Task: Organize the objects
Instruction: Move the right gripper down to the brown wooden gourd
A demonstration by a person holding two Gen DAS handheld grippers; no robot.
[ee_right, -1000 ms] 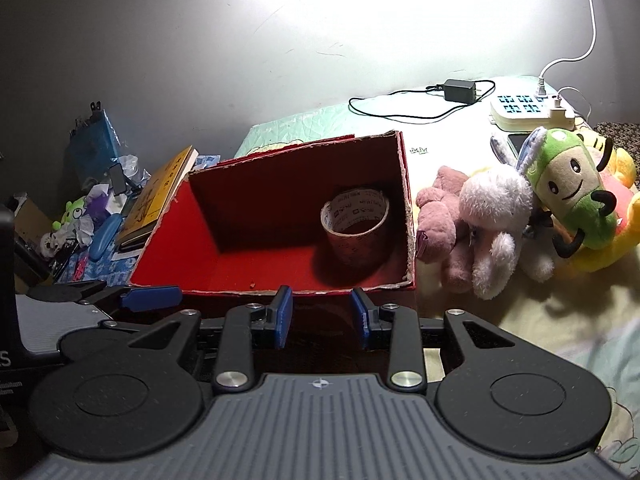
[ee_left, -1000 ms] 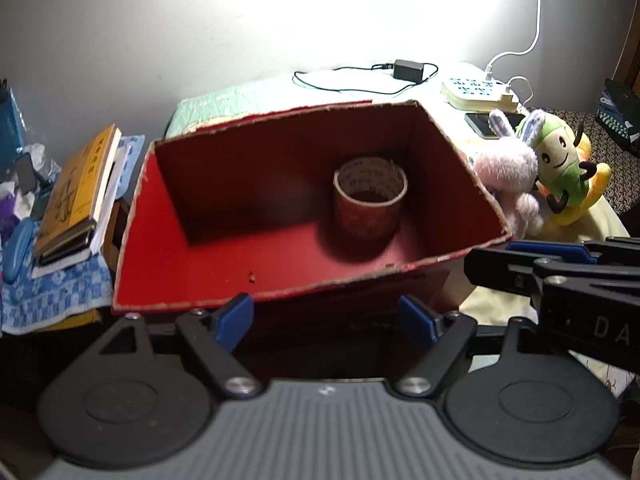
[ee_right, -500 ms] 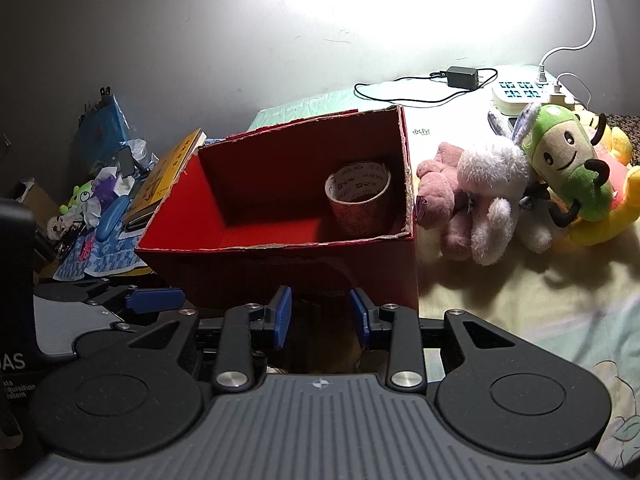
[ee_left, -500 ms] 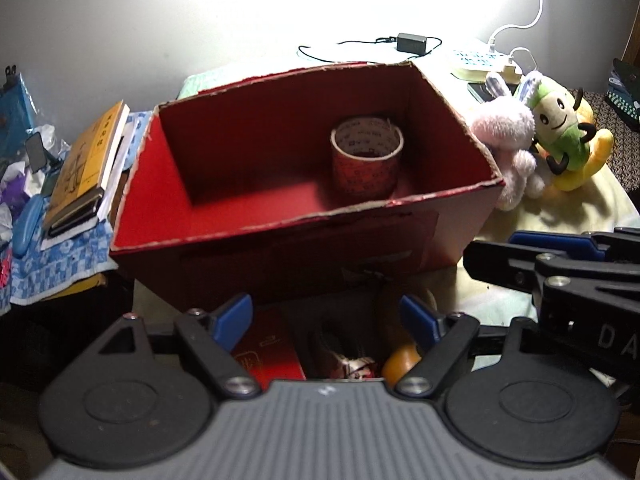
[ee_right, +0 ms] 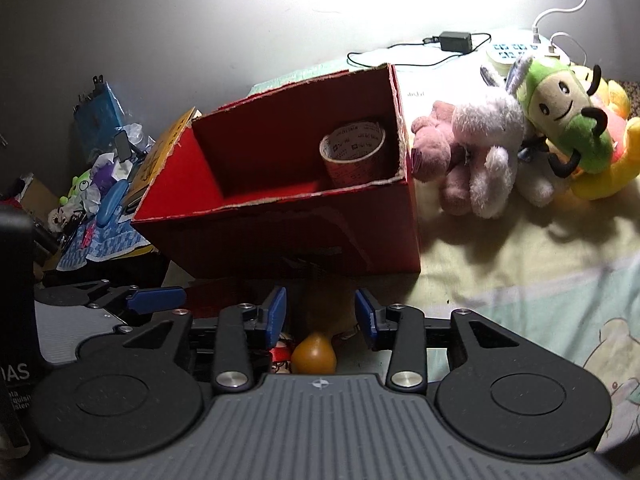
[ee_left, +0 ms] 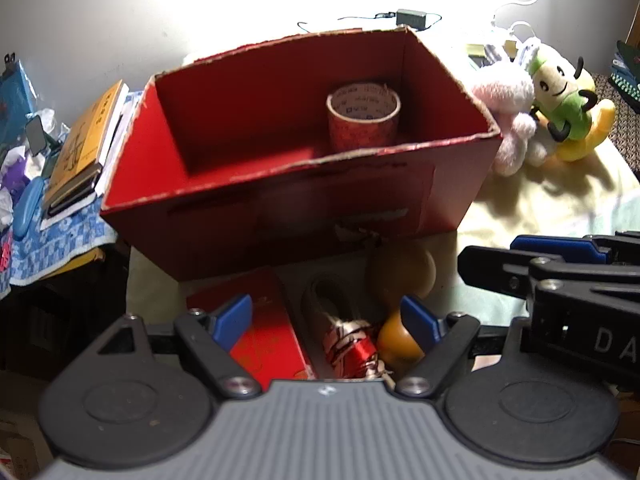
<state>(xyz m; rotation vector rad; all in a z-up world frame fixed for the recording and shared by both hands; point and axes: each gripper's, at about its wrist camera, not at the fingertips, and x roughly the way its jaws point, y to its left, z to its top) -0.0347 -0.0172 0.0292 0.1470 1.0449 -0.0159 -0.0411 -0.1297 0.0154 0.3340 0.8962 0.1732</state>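
Two grippers hang over a cluttered bed, both angled downward. At the far left of the left wrist view, a stack of books lies on a blue checked cloth, with a blue case beside it. The red cardboard box fills the centre and blocks the view of the bedding behind it; a roll of tape stands upright inside, toward its right rear corner. In front of the box, low in the frame, lie a flat red packet, a red-and-white wrapped item, an orange fruit and a brownish round fruit, close together. The left gripper is spread wide above them, pinching nothing. The right gripper has its jaws parting, with the orange fruit low between them, untouched; the box wall stands directly ahead of it. To the right of the box, a pink plush rabbit touches its side, and a green plush figure leans on a yellow one. At upper right, a power strip and a black adapter rest near the wall.
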